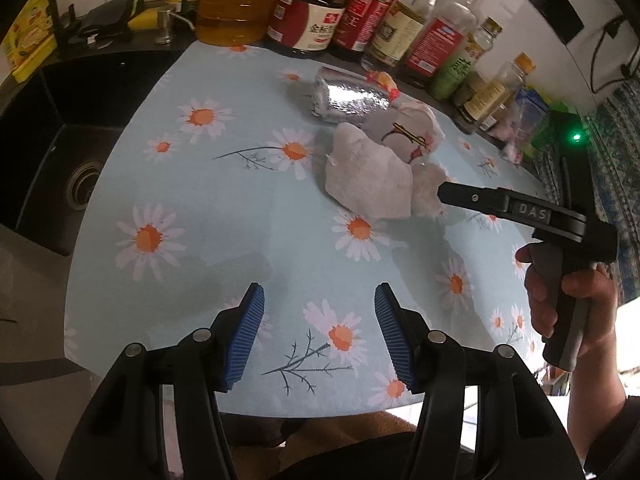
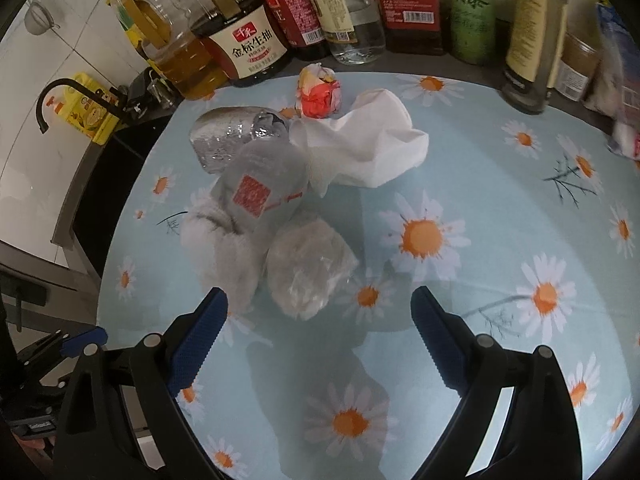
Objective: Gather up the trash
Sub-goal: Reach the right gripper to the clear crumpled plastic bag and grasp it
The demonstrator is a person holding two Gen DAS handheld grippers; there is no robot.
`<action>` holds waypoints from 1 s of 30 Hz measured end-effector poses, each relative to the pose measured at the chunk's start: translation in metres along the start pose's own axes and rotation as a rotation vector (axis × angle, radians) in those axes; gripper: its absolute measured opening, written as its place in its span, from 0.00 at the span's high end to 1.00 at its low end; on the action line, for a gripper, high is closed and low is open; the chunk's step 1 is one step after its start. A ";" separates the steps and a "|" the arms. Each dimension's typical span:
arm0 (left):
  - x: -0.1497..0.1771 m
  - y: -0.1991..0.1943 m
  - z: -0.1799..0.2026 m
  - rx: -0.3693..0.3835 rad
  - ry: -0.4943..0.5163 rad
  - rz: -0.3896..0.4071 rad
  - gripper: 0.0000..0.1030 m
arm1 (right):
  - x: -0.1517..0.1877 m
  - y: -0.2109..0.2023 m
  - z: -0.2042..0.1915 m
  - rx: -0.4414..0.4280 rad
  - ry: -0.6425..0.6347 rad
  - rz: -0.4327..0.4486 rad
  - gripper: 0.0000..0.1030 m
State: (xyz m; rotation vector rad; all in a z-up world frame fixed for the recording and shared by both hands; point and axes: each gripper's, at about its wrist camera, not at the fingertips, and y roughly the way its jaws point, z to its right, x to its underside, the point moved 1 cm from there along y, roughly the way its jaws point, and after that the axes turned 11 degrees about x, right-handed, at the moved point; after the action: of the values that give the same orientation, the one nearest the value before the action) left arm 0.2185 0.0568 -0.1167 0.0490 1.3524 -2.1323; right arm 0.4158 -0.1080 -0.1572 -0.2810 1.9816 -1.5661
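Several pieces of trash lie clustered mid-table on the pale-blue daisy-print tablecloth (image 2: 460,184): a crumpled silver foil wrapper (image 2: 228,140), a grey paper packet with a red square stamp (image 2: 260,188), a white crumpled tissue (image 2: 372,148), a translucent plastic-wrapped wad (image 2: 308,272) and a small red-and-white wrapper ball (image 2: 320,92). The right gripper (image 2: 320,312) has its blue-padded jaws spread wide, empty, just short of the plastic-wrapped wad. The left gripper (image 1: 320,332) is likewise open and empty, well back from the pile, near the table edge.
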 end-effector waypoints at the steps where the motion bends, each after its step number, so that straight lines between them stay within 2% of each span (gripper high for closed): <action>1: -0.001 0.000 0.000 -0.003 -0.004 0.000 0.46 | -0.002 0.004 0.000 0.002 -0.005 -0.004 0.11; 7: -0.004 0.002 -0.002 -0.016 -0.017 0.002 0.46 | -0.008 0.015 0.001 0.004 -0.021 -0.017 0.12; 10: -0.004 0.004 -0.003 -0.019 -0.023 -0.003 0.46 | -0.009 0.019 0.000 -0.008 -0.023 -0.030 0.23; 15: -0.004 0.006 -0.005 -0.021 -0.028 -0.011 0.46 | -0.009 0.023 -0.002 -0.016 -0.032 -0.043 0.30; 17: -0.004 0.006 -0.006 -0.020 -0.030 -0.013 0.46 | -0.010 0.023 -0.003 -0.013 -0.035 -0.041 0.39; 18: -0.005 0.006 -0.006 -0.020 -0.031 -0.014 0.46 | -0.010 0.023 -0.004 -0.020 -0.037 -0.043 0.47; 25: -0.006 0.007 -0.007 -0.012 -0.030 -0.021 0.46 | -0.007 0.021 -0.006 -0.015 -0.037 -0.043 0.48; 27: -0.005 0.008 -0.007 -0.009 -0.024 -0.022 0.38 | -0.004 0.019 -0.005 -0.015 -0.034 -0.043 0.48; 30: -0.006 0.008 -0.004 0.001 -0.012 -0.022 0.38 | 0.001 0.014 -0.003 -0.017 -0.021 -0.042 0.48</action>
State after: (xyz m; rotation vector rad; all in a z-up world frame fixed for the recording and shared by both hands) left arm 0.2263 0.0604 -0.1228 0.0219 1.3512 -2.1484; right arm 0.4162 -0.1019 -0.1704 -0.3470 1.9860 -1.5667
